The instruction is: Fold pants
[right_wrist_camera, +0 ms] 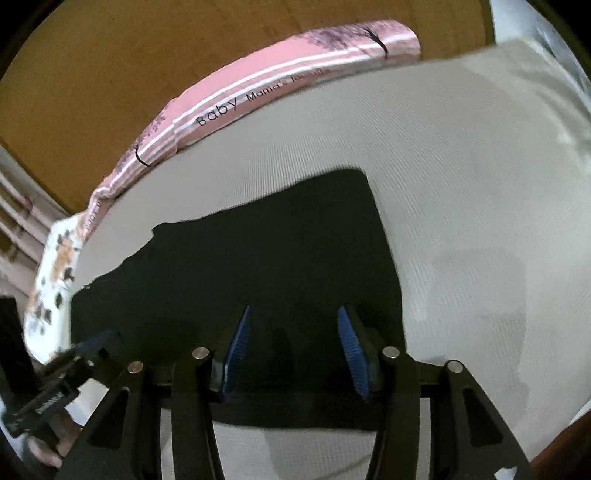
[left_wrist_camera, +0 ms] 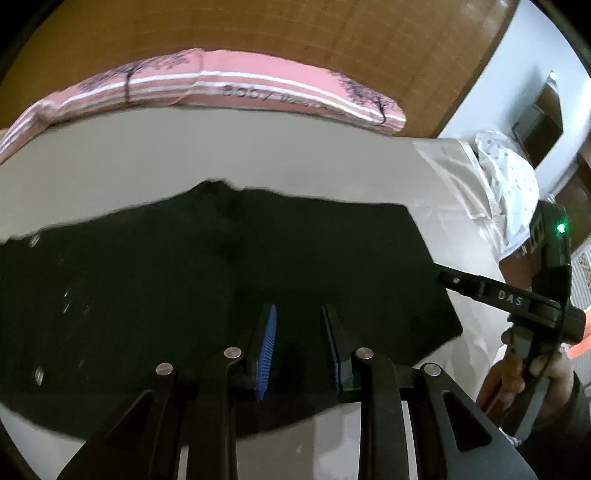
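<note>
Black pants [left_wrist_camera: 221, 295] lie flat and folded on a pale grey bed sheet [left_wrist_camera: 184, 158]. My left gripper [left_wrist_camera: 299, 312] hovers over their near part. Its blue pads [left_wrist_camera: 267, 332] stand apart with nothing pinched between them. My right gripper [right_wrist_camera: 294, 310] hangs over the pants [right_wrist_camera: 277, 258] near their right edge, open, with only flat cloth below the gap. In the left wrist view the right gripper [left_wrist_camera: 445, 277] reaches in from the right, its tip at the pants' right edge, held by a hand [left_wrist_camera: 517, 365]. The left gripper [right_wrist_camera: 98, 341] shows blurred at the lower left.
A pink striped roll [left_wrist_camera: 240, 86] lettered "Baby" lies along the far edge of the sheet [right_wrist_camera: 461, 166], against a wooden board [left_wrist_camera: 295, 33]. A white spotted cloth [left_wrist_camera: 506, 177] sits at the right corner. A flowered cloth [right_wrist_camera: 55, 273] hangs at the left.
</note>
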A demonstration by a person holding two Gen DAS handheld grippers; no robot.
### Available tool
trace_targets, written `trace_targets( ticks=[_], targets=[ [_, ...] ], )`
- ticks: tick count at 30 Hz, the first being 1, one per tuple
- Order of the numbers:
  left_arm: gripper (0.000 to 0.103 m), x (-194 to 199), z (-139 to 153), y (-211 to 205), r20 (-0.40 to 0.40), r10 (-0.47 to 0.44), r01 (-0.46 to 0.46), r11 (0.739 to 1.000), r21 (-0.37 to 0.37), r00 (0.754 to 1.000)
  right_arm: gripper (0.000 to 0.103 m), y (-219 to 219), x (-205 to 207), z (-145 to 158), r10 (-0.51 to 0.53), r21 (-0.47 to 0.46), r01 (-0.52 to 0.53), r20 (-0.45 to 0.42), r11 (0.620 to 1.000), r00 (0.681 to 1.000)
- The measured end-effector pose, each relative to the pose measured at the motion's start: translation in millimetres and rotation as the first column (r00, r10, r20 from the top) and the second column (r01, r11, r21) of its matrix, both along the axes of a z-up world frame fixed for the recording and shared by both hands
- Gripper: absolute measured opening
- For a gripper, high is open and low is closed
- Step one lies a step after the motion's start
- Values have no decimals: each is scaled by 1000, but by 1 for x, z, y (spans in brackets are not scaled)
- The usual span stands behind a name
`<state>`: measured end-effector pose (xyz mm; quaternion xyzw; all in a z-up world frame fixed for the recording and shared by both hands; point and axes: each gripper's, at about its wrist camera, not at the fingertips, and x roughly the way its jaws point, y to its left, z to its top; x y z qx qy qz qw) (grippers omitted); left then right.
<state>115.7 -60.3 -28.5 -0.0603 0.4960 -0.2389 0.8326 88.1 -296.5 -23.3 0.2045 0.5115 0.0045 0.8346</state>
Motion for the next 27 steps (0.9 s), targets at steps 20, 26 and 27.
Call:
trace_targets(
  ticks=[20, 26, 27],
  targets=[
    [26, 82, -47, -33, -91, -40, 48, 995, 87, 995, 41, -16, 84, -25, 32, -188, -40, -45, 981, 998],
    [38, 49, -41, -32, -66, -76, 83, 991, 109, 995, 40, -16, 64, -17, 32, -117, -37, -41, 992, 999],
    [38, 44, -41, -29, -62, -76, 83, 990, 112, 995, 40, -14, 54, -16, 34, -100, -38, -41, 994, 999]
  ],
)
